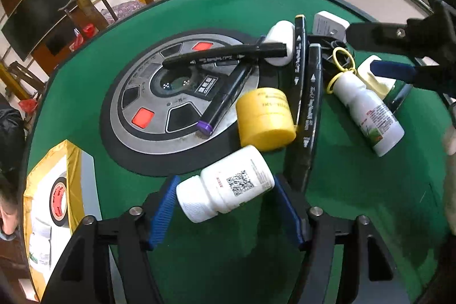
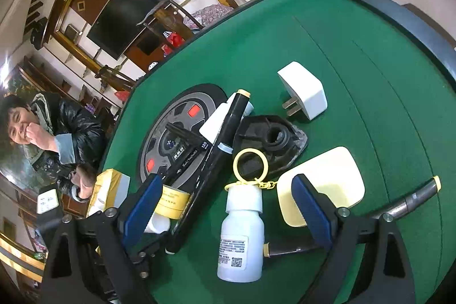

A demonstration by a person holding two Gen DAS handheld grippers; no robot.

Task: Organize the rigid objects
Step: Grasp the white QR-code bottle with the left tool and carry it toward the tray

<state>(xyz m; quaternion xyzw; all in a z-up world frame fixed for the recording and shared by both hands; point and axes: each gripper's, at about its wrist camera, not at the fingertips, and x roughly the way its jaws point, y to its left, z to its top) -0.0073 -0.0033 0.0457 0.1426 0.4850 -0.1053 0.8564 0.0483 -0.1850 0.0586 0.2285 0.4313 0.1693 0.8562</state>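
On the green table, my left gripper (image 1: 225,214) is open, its blue pads either side of a lying white pill bottle (image 1: 225,191) with a QR label. A yellow jar (image 1: 265,118) and black markers (image 1: 302,110) lie beyond it. My right gripper (image 2: 228,214) is open, with a white bottle (image 2: 242,232) carrying a yellow key ring (image 2: 250,163) lying between its fingers. This bottle also shows in the left wrist view (image 1: 367,110), as does the right gripper (image 1: 382,53). A cream box (image 2: 333,181) lies beside the right finger.
A white plug adapter (image 2: 305,93), a black plastic base (image 2: 270,141) and a white case (image 1: 280,46) lie among the pile. The table's round centre console (image 1: 171,99) sits left. A yellow box (image 1: 51,207) with a tape roll stands at the left edge. A person (image 2: 42,133) sits beyond.
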